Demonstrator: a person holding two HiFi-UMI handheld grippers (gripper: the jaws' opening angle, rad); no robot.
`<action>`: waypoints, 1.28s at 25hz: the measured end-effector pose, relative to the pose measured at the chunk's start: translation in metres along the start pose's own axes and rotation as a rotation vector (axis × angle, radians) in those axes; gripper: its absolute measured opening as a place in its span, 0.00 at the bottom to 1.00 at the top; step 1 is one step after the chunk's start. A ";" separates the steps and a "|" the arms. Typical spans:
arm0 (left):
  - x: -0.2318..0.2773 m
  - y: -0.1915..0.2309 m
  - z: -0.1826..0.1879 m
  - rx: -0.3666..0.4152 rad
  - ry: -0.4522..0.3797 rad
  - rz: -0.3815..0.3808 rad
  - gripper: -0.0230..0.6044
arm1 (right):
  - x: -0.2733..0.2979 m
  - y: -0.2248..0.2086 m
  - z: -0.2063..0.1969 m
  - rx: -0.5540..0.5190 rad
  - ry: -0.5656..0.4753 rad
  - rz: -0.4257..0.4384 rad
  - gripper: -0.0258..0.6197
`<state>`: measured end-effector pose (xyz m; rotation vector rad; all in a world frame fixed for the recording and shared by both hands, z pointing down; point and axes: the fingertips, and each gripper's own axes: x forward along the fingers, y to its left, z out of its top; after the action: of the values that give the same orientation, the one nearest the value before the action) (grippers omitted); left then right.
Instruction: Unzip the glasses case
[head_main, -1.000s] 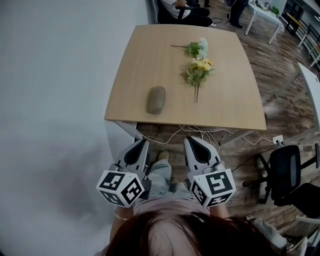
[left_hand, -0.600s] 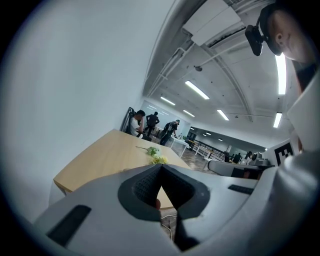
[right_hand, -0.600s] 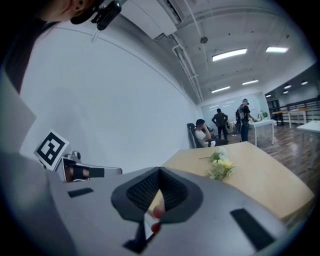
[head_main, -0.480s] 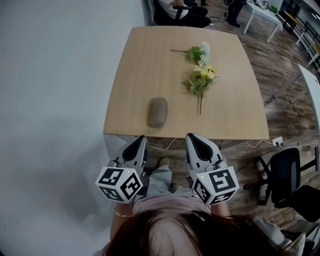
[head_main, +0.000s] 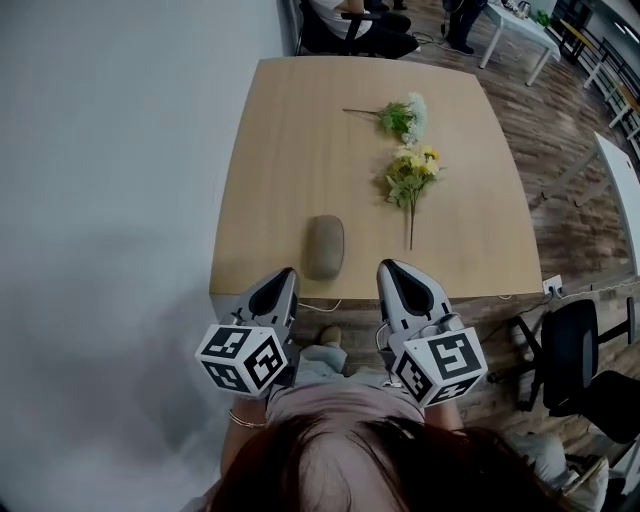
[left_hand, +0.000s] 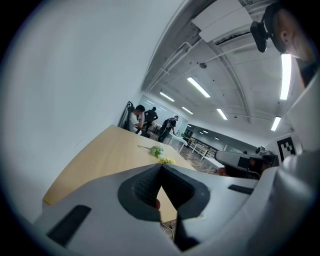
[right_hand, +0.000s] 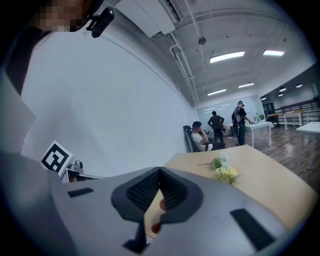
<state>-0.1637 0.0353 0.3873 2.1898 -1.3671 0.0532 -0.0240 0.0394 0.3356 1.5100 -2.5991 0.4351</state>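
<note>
Head view, centre of frame: grey-brown oval glasses case (head_main: 324, 247), lying flat on the light wooden table (head_main: 290, 150), close to its near edge. Zip too small to make out. Further up the frame and to the right: a yellow flower bunch (head_main: 412, 180), and above that a white and green sprig (head_main: 400, 113), both lying on the tabletop well apart from the case.

Lower middle of the frame: left gripper (head_main: 285, 273) and right gripper (head_main: 388, 268), side by side, noses pointing up the frame at the table's near edge. Left tip just below and left of the case, right tip just below and right of it; neither touching it. Marker cubes at the rear ends, nearest the bottom of the frame.

Left gripper view: jaws together, ribbed pads meeting at the tip, nothing clamped. Right gripper view: jaws likewise pressed together, nothing held.

Lower right of the head view: black office chair (head_main: 575, 345) on the dark plank floor.
</note>
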 end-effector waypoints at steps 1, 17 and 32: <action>0.004 0.004 0.002 -0.001 0.004 -0.008 0.02 | 0.005 0.000 0.001 -0.002 0.000 -0.005 0.06; 0.050 0.041 -0.001 -0.014 0.092 -0.065 0.02 | 0.050 -0.010 0.001 0.005 0.015 -0.047 0.06; 0.091 0.062 -0.026 -0.075 0.139 0.002 0.11 | 0.087 -0.045 0.002 0.009 0.036 0.043 0.07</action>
<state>-0.1654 -0.0469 0.4642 2.0820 -1.2742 0.1503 -0.0292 -0.0550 0.3624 1.4379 -2.6091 0.4742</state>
